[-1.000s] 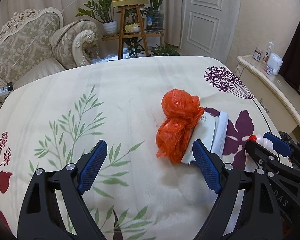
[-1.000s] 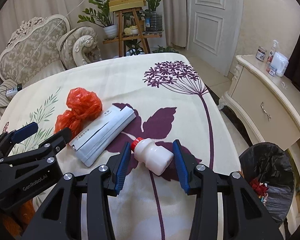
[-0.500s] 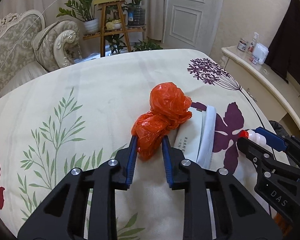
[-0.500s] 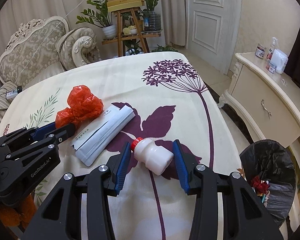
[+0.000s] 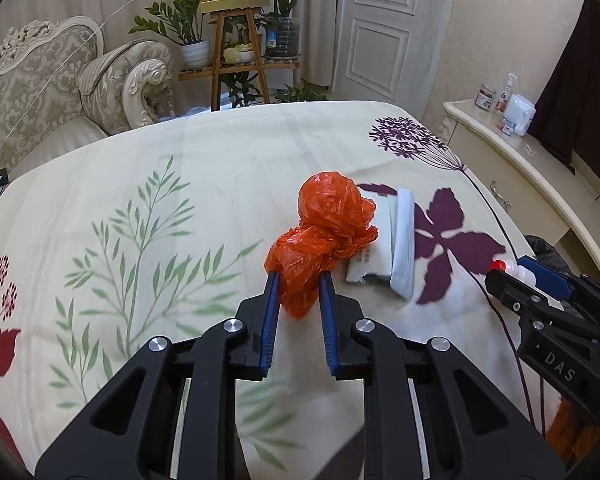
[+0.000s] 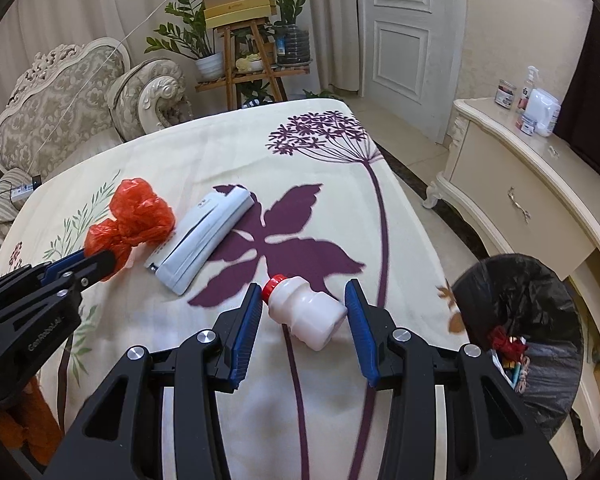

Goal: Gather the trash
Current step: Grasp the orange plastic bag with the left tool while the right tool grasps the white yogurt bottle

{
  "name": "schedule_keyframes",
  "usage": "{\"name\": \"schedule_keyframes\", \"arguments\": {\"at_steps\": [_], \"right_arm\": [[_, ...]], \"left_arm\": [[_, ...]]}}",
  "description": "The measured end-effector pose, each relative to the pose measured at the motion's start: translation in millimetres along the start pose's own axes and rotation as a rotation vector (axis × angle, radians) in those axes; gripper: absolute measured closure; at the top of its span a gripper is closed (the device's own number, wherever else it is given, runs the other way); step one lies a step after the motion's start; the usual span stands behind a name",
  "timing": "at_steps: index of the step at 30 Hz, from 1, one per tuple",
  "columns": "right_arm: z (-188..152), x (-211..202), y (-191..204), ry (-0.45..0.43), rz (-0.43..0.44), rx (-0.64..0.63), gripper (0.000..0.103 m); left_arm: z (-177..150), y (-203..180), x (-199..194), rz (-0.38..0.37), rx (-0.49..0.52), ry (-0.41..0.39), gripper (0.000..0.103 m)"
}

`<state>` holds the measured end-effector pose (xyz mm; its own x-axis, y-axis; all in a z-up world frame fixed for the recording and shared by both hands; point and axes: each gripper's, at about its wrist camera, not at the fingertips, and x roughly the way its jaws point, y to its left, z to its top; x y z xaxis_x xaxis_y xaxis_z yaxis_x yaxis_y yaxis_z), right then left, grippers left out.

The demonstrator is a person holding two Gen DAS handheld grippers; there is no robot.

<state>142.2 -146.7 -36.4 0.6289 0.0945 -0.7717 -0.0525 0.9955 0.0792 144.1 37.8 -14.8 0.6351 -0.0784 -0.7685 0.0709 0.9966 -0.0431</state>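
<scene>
You are looking down at a bench [image 5: 220, 152] covered in a cream cloth printed with green fronds and purple flowers.

Your left gripper [image 5: 298, 288] has just been closing, and its blue pads now pinch the lower end of a crumpled orange plastic bag [image 5: 324, 228]. The rest of the bag bulges up beyond the fingertips and lies on the cloth. Touching the bag on its right side is a flat white and pale grey packet [image 5: 392, 244], lying on a purple leaf print.

Your right gripper [image 6: 302, 312] holds a small white bottle [image 6: 306, 314] with a red cap between its blue pads. The jaws stand partly open around it; the bottle lies slanted, with the cap against the left pad and its base toward the right pad. Whether it is lifted clear of the cloth cannot be told.

From the right wrist view, the orange bag sits at the left, the grey packet in the middle, and the bottle nearest you. A bin lined with a black bag [image 6: 516, 320] stands on the floor off the bench's right edge, with some coloured scraps inside. A cream sideboard [image 6: 540, 200] stands behind the bin.
</scene>
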Motion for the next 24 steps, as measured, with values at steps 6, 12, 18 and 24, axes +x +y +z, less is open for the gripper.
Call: {"name": "schedule_keyframes", "arguments": {"at_steps": [6,12,18,24], "right_arm": [[-15.3,-14.1,-4.5,-0.002,-0.005,0.009,0.060],[-23.6,-22.0,-7.0,-0.002,-0.005,0.016,0.060],[-24.6,-20.6,-4.2,0.003,0.000,0.015,0.060],[-21.8,-18.6,-1.1,0.004,-0.001,0.012,0.060]], "left_arm": [[-17.1,-4.1,-14.0,0.002,-0.001,-0.004,0.084],[-31.3,-1.7,-25.7,-0.002,-0.009,0.001,0.085],[-36.4,1.4,-24.0,0.004,-0.019,0.008,0.065],[-24.0,1.5,-18.7,0.018,-0.005,-0.028,0.042]]}}
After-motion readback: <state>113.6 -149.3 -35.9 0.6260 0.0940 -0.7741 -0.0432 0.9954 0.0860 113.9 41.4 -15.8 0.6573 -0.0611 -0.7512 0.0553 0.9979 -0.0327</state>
